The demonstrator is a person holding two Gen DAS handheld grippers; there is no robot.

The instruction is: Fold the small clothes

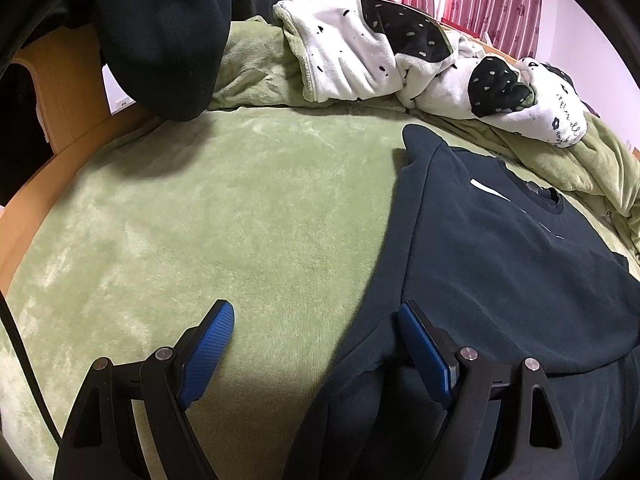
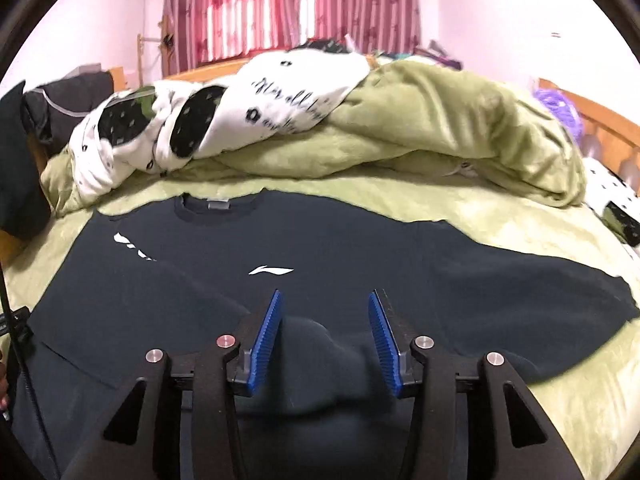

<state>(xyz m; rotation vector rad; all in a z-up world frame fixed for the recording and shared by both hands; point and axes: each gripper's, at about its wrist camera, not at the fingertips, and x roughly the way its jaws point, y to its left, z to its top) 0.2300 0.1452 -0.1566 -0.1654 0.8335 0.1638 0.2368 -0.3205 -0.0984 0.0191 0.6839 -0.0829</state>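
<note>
A dark navy sweatshirt (image 2: 328, 248) with a white logo lies front up on the green blanket (image 2: 520, 216), collar away from me, one sleeve spread to the right. It also shows in the left wrist view (image 1: 500, 248), on the right side. My left gripper (image 1: 316, 316) is open above the shirt's left edge, with one blue finger over the blanket and the other over dark fabric. My right gripper (image 2: 324, 304) is open above the shirt's lower middle, where a raised fold of fabric sits between its jaws without being clamped.
A bunched white and black spotted quilt (image 2: 224, 120) and a heaped green cover (image 2: 460, 132) lie at the far side of the bed. A dark garment (image 1: 160, 40) hangs at the upper left. The wooden bed frame (image 1: 48, 160) runs along the left edge.
</note>
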